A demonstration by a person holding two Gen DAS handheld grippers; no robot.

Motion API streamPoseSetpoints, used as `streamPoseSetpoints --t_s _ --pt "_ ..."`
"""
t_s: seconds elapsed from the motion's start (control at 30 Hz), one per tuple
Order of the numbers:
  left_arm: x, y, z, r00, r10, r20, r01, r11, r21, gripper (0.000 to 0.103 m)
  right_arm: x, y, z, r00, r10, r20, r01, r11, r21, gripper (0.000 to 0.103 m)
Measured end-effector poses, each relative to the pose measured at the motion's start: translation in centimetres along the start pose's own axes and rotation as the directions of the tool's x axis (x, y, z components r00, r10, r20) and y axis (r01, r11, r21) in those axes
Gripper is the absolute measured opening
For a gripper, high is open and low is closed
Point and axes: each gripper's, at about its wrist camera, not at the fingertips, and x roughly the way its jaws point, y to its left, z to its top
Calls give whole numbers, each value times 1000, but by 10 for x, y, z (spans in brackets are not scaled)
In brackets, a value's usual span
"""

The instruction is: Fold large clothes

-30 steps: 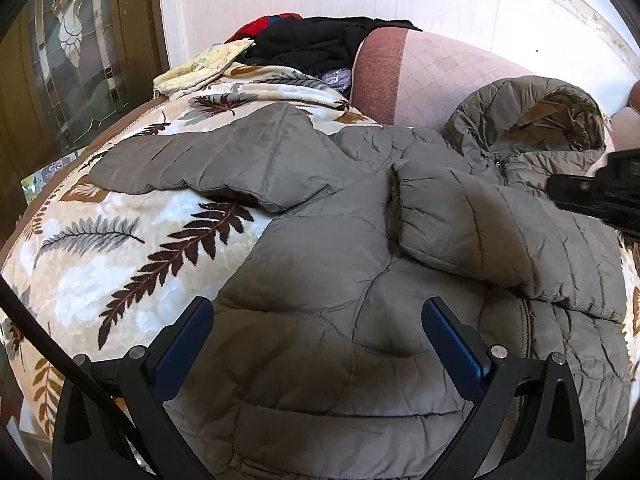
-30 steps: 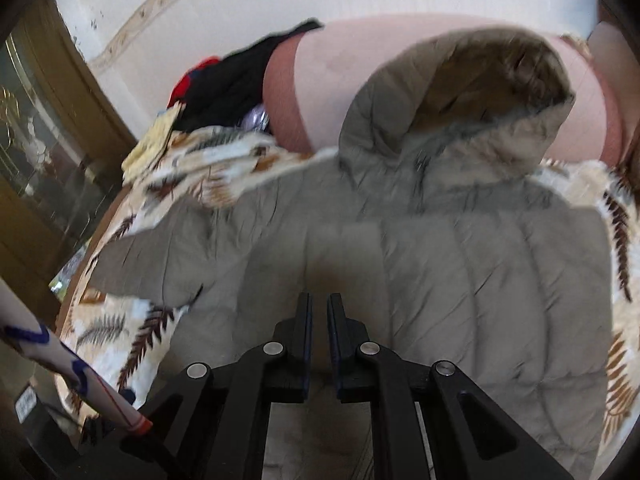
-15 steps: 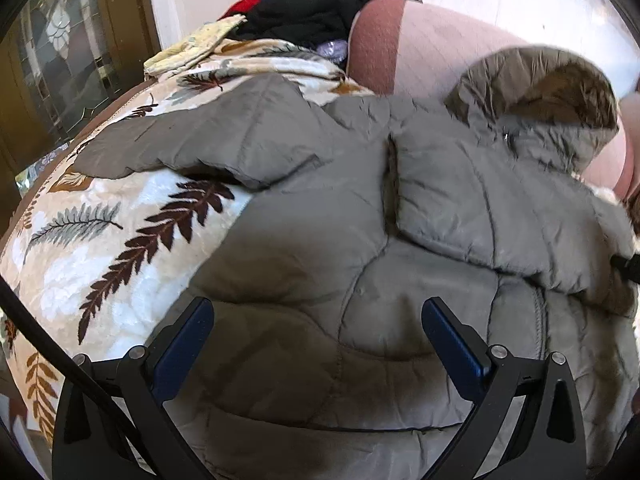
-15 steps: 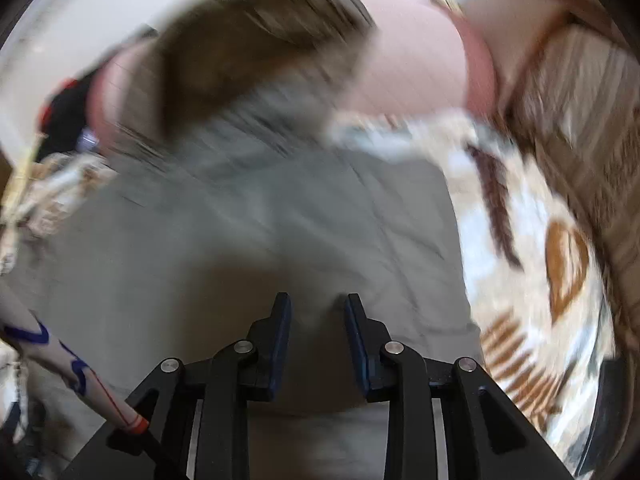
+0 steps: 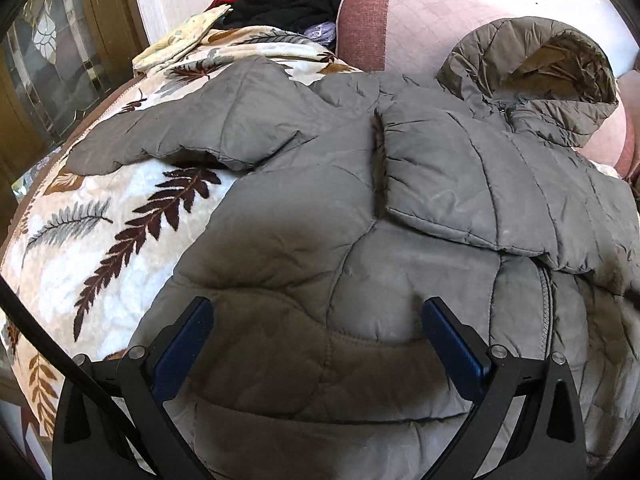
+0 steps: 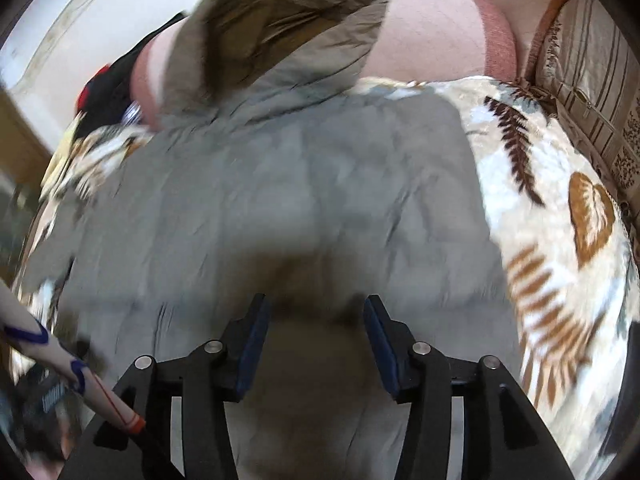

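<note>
Jacket spread on leaf-print blanket, left claw wide apart — right claw opening, both empty

Daylight's pretty bright, my left view is sharp, the right one's smeared with motion blur, fisheye bends the edges, soft shadow under my grippers.

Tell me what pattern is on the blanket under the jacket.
Brown and grey fern leaves on cream blanket; clearest in the left wrist view.

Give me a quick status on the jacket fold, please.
Left tongs open over hem. Right tongs opening, nothing gripped. Puffer jacket flat on leaf-print blanket, one sleeve folded across. Nothing blocking.
</note>
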Motion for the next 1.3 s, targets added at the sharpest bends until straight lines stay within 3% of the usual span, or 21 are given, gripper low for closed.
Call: streamPoseSetpoints --t_s 0.2,0.27,0.37,0.47,0.6,0.67,0.77,0.9,0.97,1.17,1.2,1.27,1.3 --pt "-7 1 -2 1000 -1 11 1 1000 13 103 15 16 -62 992 -26 -120 15 995 -95 55" --pt "-11 6 -2 1000 -1 23 1 1000 8 103 7 20 -69 993 -30 -114 19 995 -103 55" --pt "-19 16 0 999 6 54 -5 1000 -4 103 -20 26 -73 996 47 -79 -54 995 -89 55" --pt "-25 26 4 997 12 81 -11 1000 -11 103 -37 38 -75 997 66 -27 -69 984 -162 61" --pt "-28 50 14 994 23 110 -19 999 -40 103 -17 49 -91 997 52 -51 -63 967 -247 66" --pt "-27 71 23 990 60 132 -50 996 -77 103 2 48 -105 997 40 -62 -55 963 -264 69" --pt "-23 102 35 988 78 137 -60 990 -131 103 -1 50 -106 999 29 -29 -37 953 -301 70" --pt "-16 158 56 981 130 141 -92 965 -247 103 -31 47 -101 992 119 30 -104 949 -299 69" --pt "-14 184 65 979 152 138 -104 946 -306 103 -41 50 -98 989 126 79 -94 940 -327 69" --pt "6 264 92 985 102 142 -32 905 -424 103 -27 52 -101 989 144 19 -131 941 -312 69" --pt "11 278 96 986 90 140 -20 899 -437 101 -25 52 -100 989 145 12 -134 940 -315 69" --pt "20 310 101 989 79 128 -10 883 -470 85 -21 54 -99 990 144 0 -137 939 -317 69" --pt "24 321 102 989 78 122 -9 875 -484 71 -18 56 -99 989 149 -6 -143 937 -319 69"
